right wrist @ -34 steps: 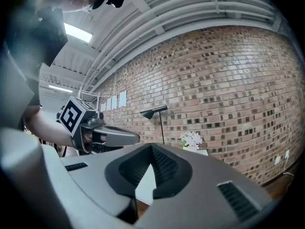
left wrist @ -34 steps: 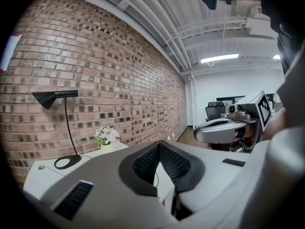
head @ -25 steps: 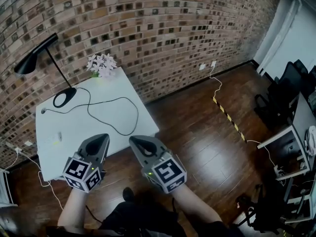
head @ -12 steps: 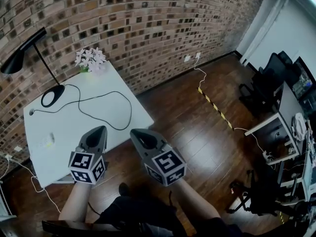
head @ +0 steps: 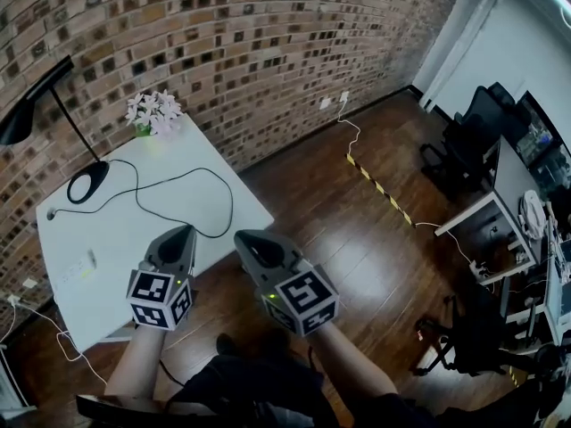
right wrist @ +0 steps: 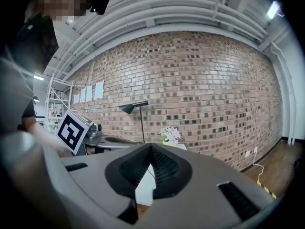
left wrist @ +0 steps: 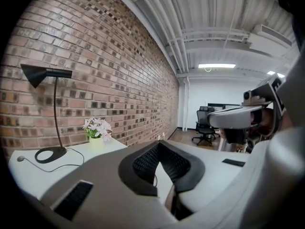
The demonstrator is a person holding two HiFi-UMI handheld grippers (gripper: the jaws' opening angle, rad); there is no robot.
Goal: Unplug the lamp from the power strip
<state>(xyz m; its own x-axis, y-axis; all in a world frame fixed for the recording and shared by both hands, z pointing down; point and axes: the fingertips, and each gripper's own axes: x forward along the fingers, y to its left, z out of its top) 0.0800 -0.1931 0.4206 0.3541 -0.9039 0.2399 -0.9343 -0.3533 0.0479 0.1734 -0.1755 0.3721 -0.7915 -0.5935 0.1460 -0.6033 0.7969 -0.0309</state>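
Black lamp (head: 31, 110): far left of the white counter (head: 116, 239), by the brick wall; cord (head: 230, 208) loops across the top. Flowers (head: 150, 112): back corner. Left gripper (head: 181, 235): jaws together, empty, over the counter's near edge. Right gripper (head: 250, 242): jaws together, empty, just beside it.

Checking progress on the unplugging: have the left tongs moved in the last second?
Yes, slightly. The left tongs have edged further in over the table, past its near edge and toward the wall side.
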